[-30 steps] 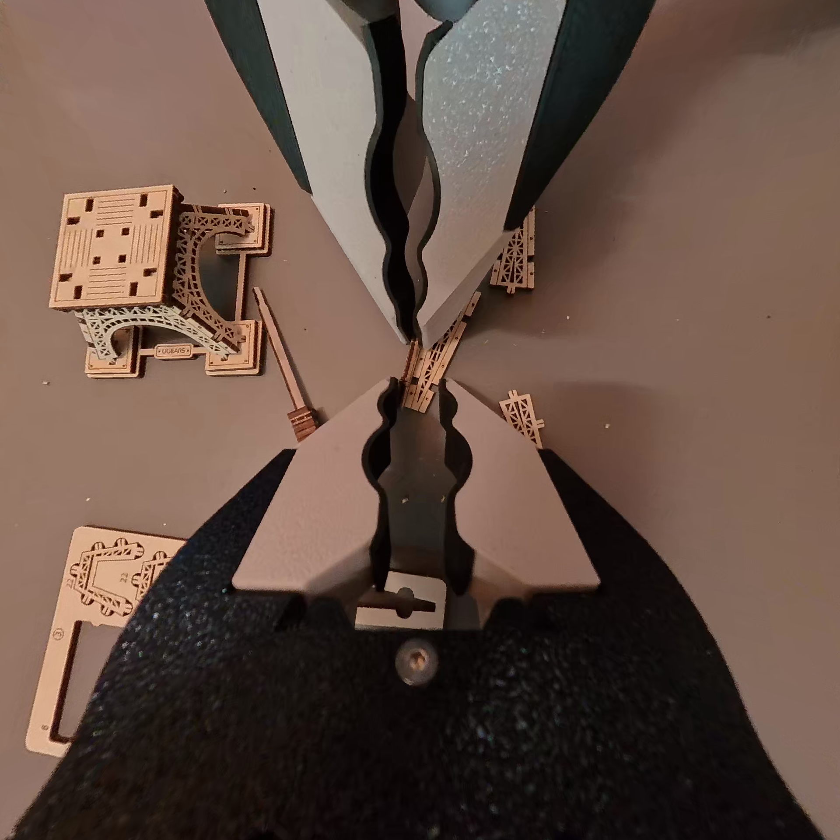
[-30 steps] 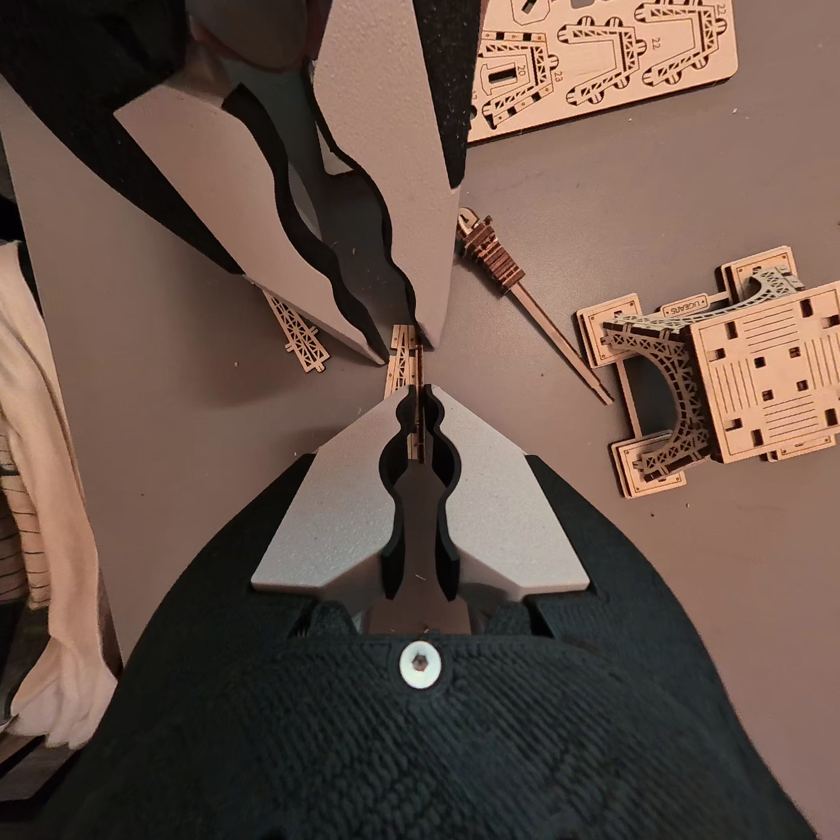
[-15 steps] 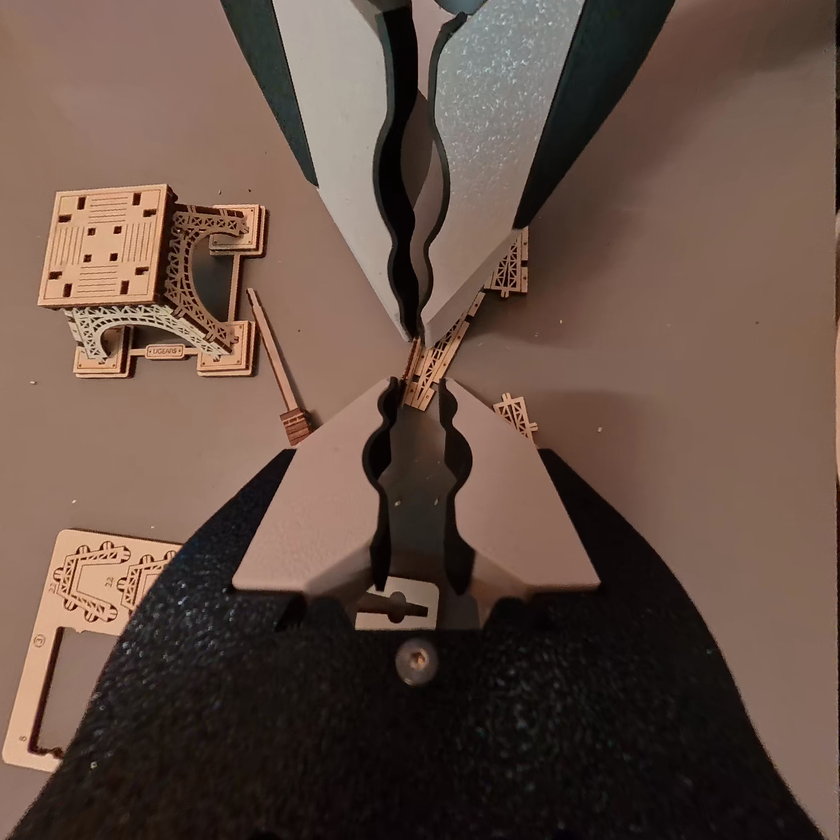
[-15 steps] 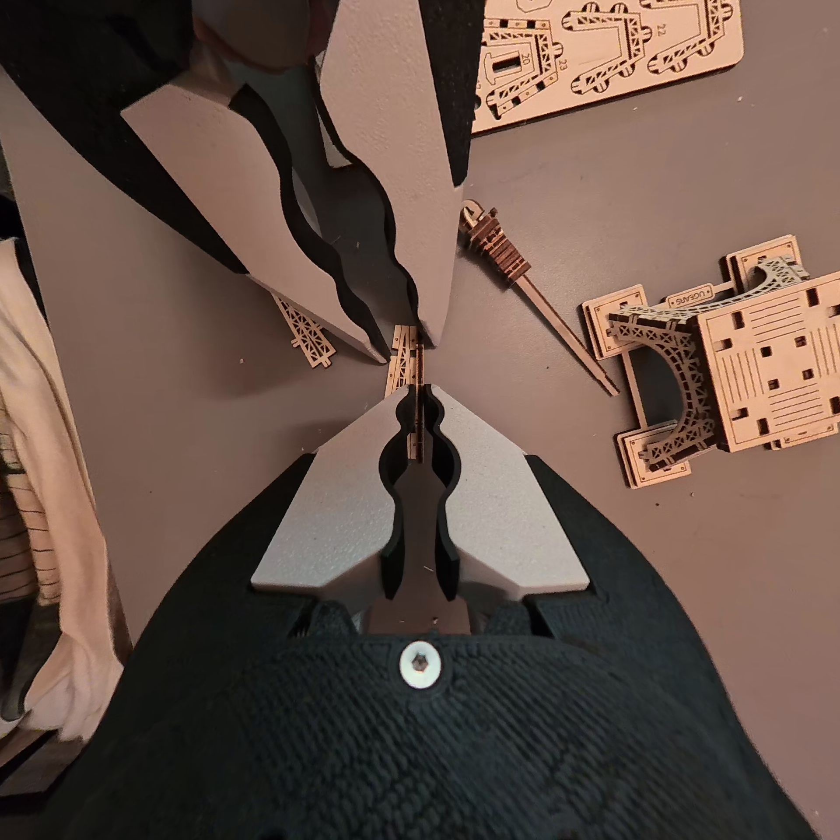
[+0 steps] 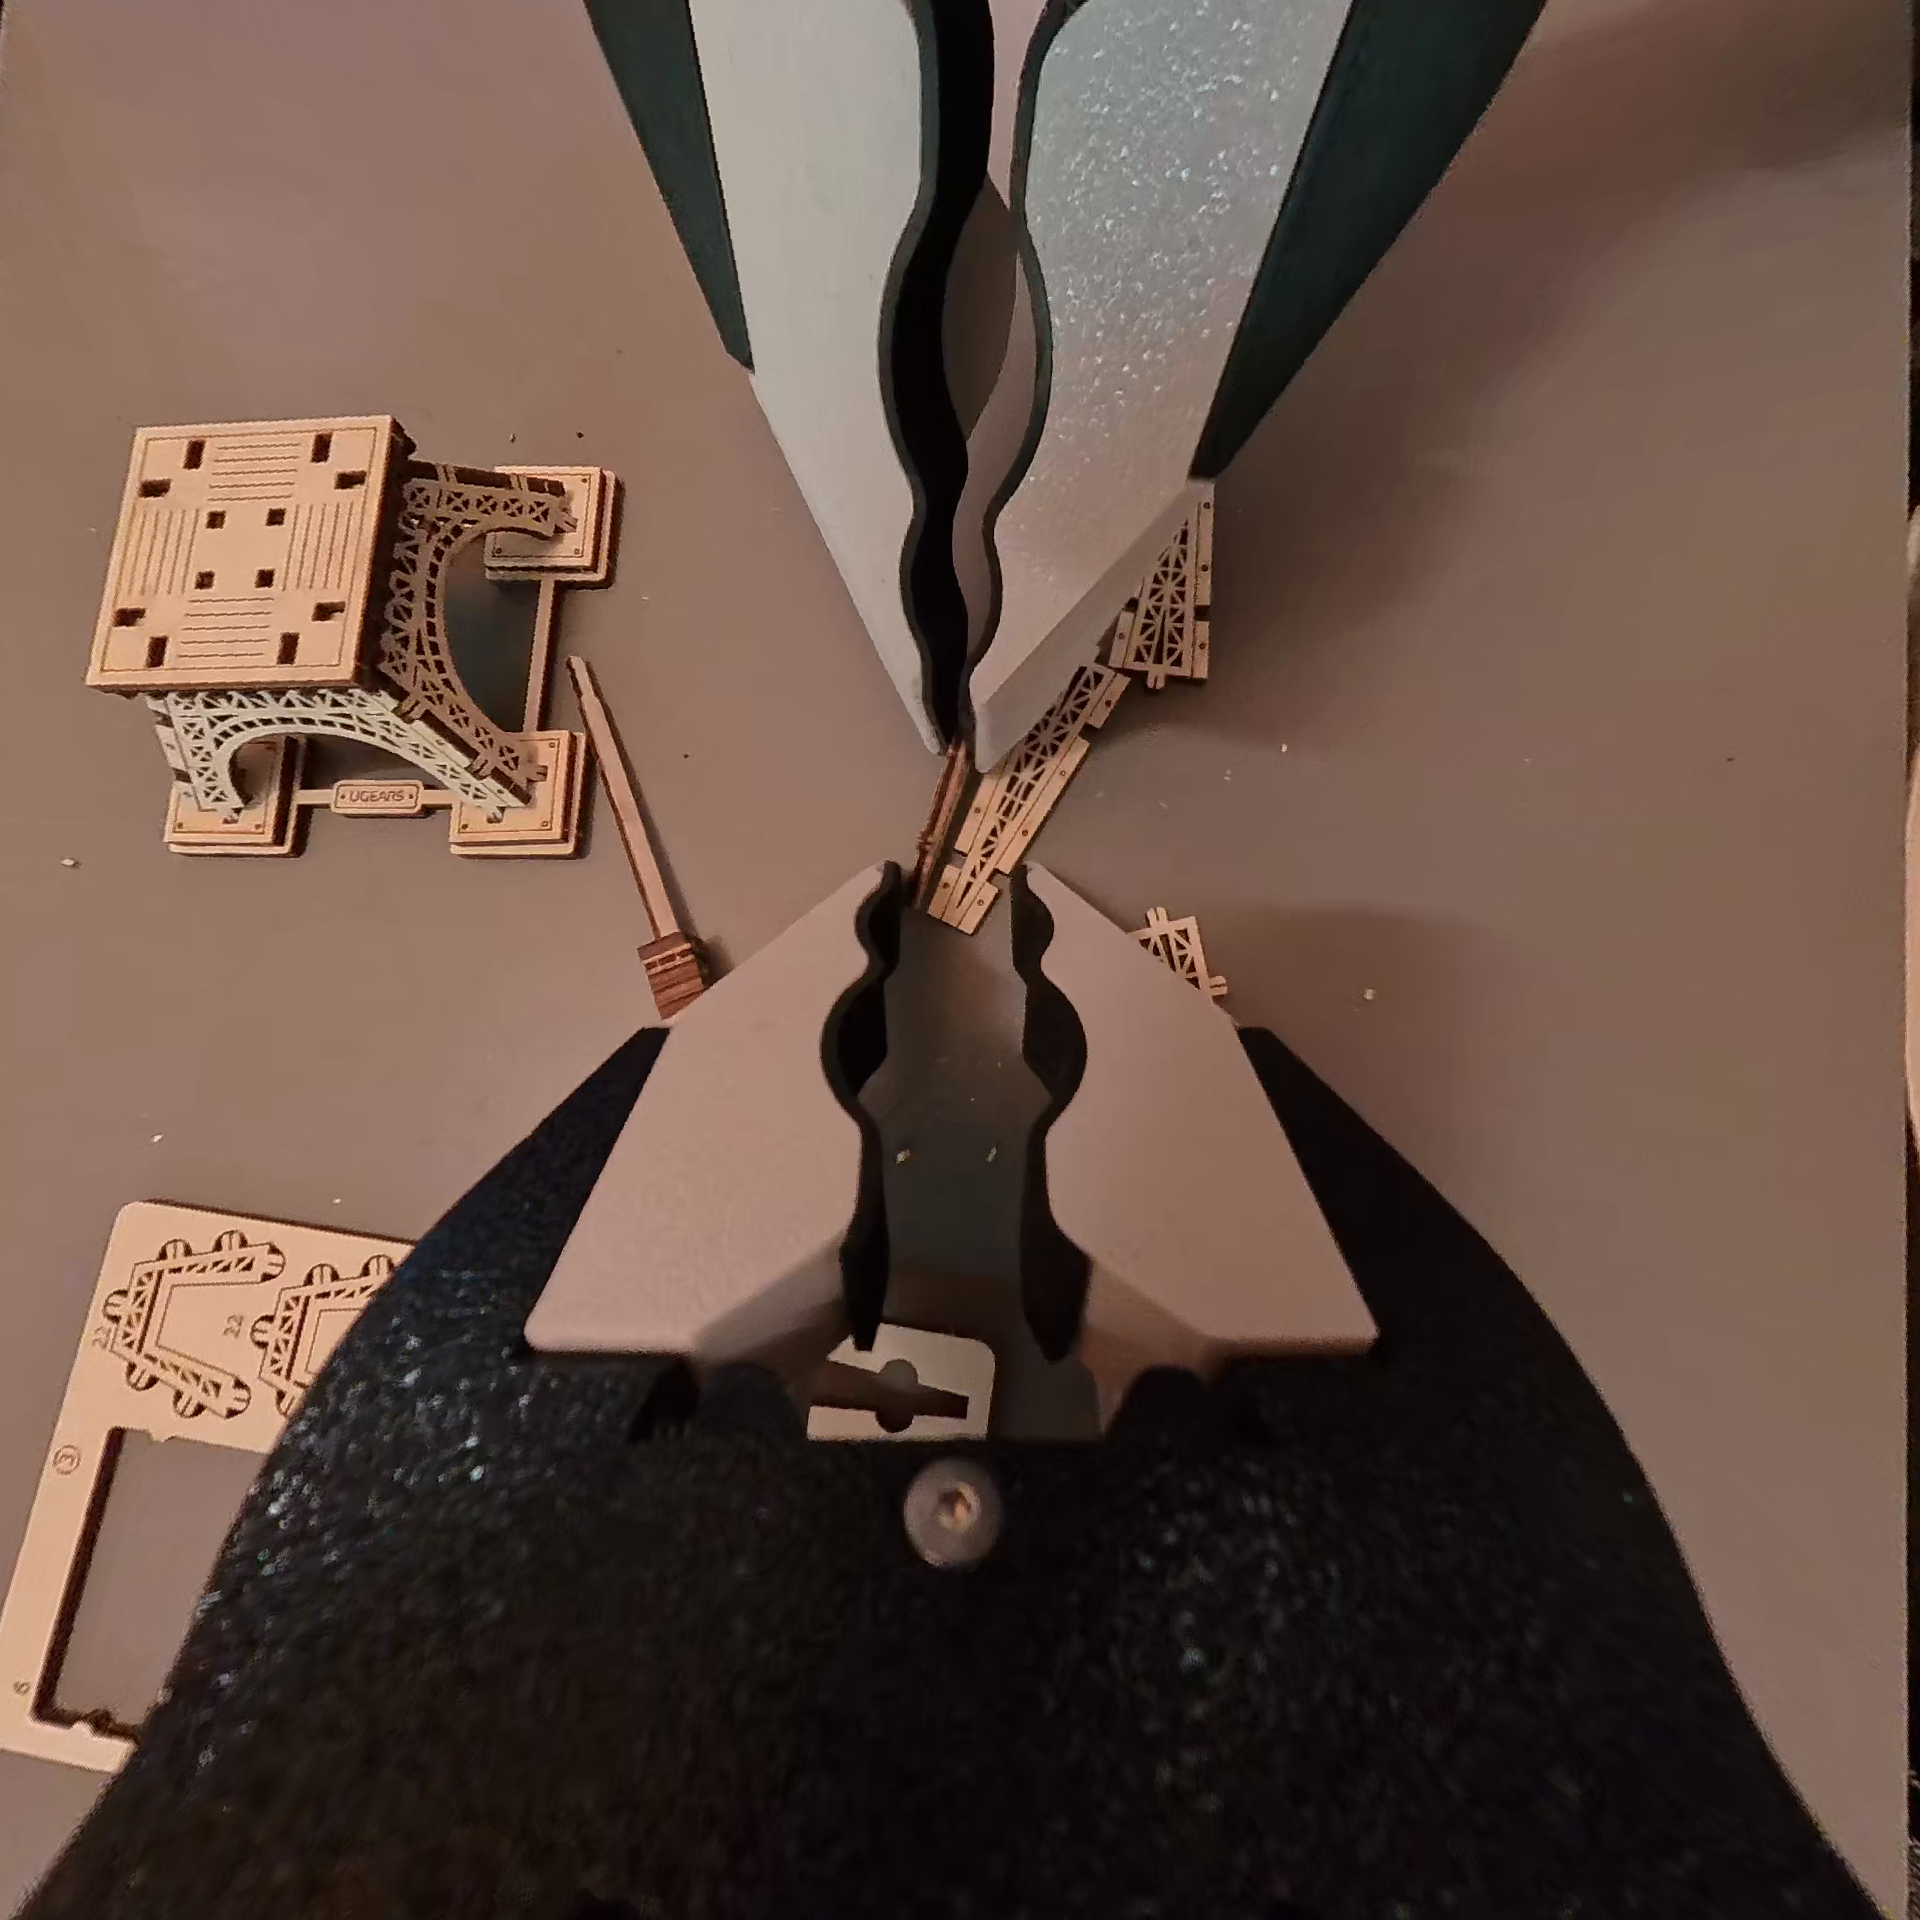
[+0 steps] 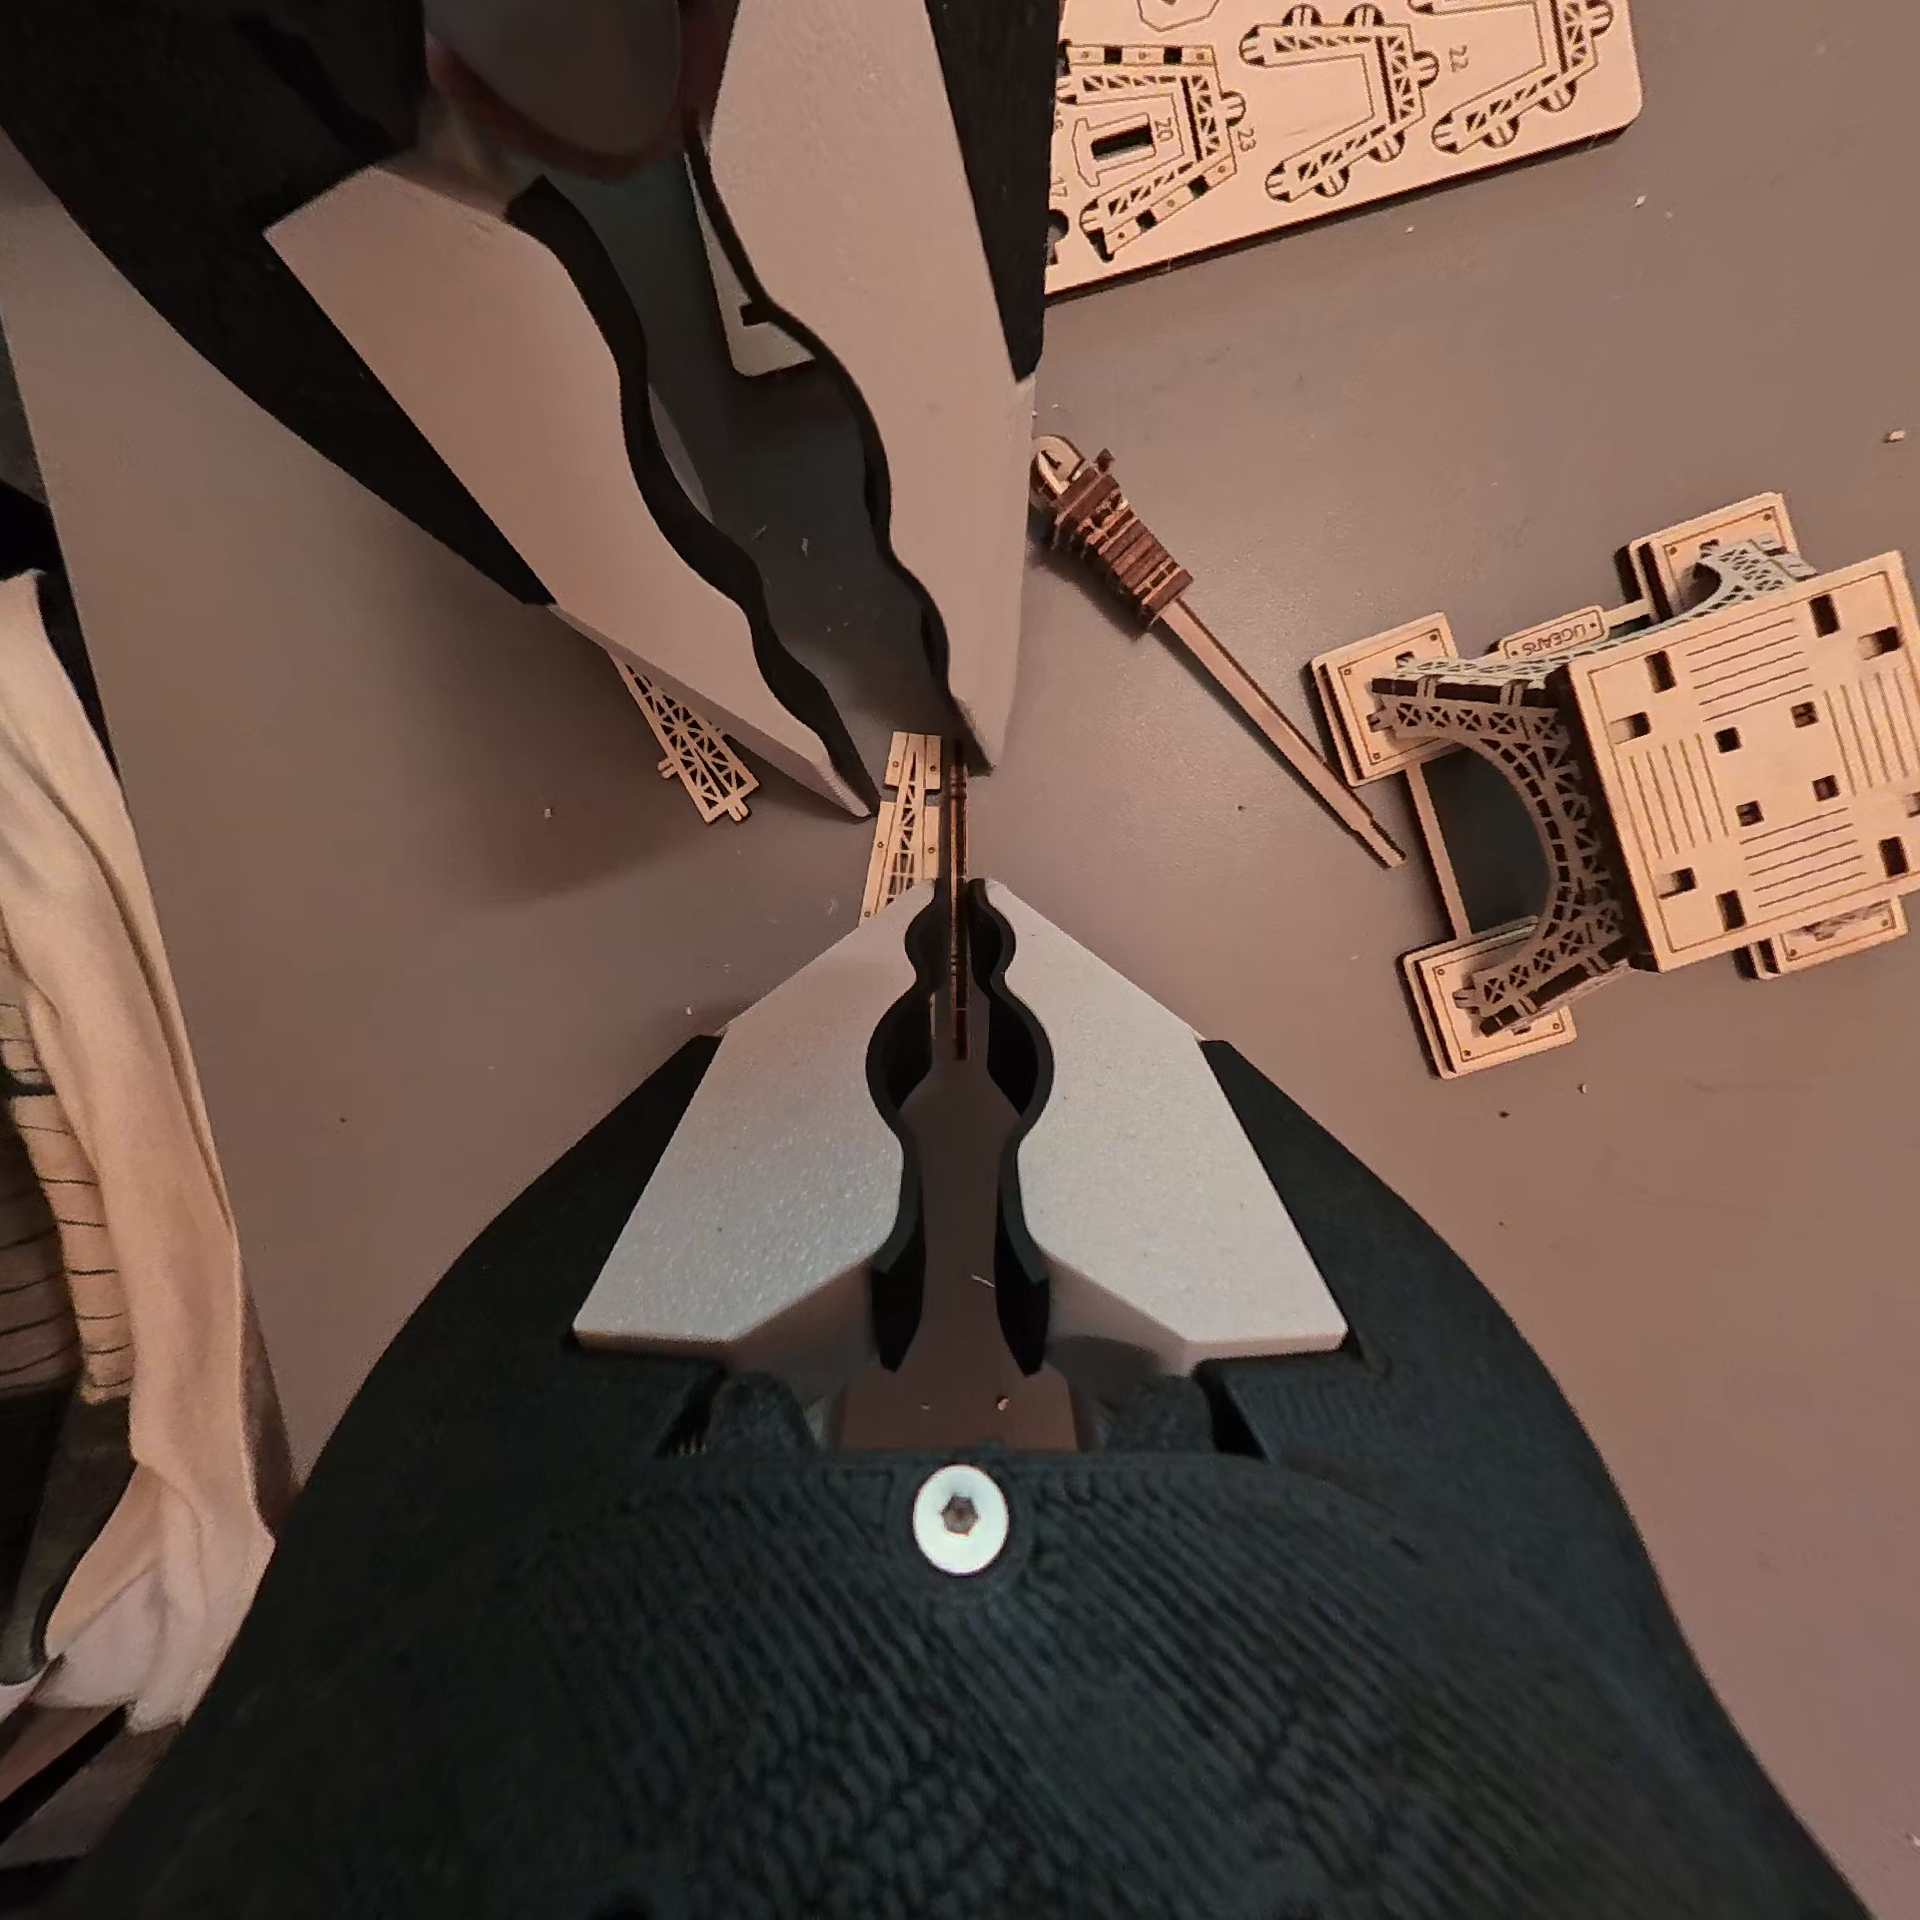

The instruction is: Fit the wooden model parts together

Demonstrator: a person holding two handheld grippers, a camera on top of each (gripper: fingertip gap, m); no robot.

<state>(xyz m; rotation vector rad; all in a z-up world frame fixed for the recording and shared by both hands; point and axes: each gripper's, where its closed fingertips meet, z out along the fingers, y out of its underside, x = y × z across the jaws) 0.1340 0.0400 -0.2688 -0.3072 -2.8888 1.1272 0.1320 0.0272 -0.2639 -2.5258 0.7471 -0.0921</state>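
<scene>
Your right gripper (image 6: 958, 894) has its jaws pinched on a thin lattice strip (image 6: 956, 821), edge-on above the grey surface (image 6: 1351, 1299); your left gripper (image 5: 948, 883) faces it w/ jaws narrowly apart, tips around that strip. Tower base (image 5: 343, 634) sits well off to the side; parts sheet (image 6: 1340, 125) lies flat nearby.

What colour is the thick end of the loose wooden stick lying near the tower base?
Dark brown, the stick's thin shaft paler; the right wrist view shows it best.
</scene>
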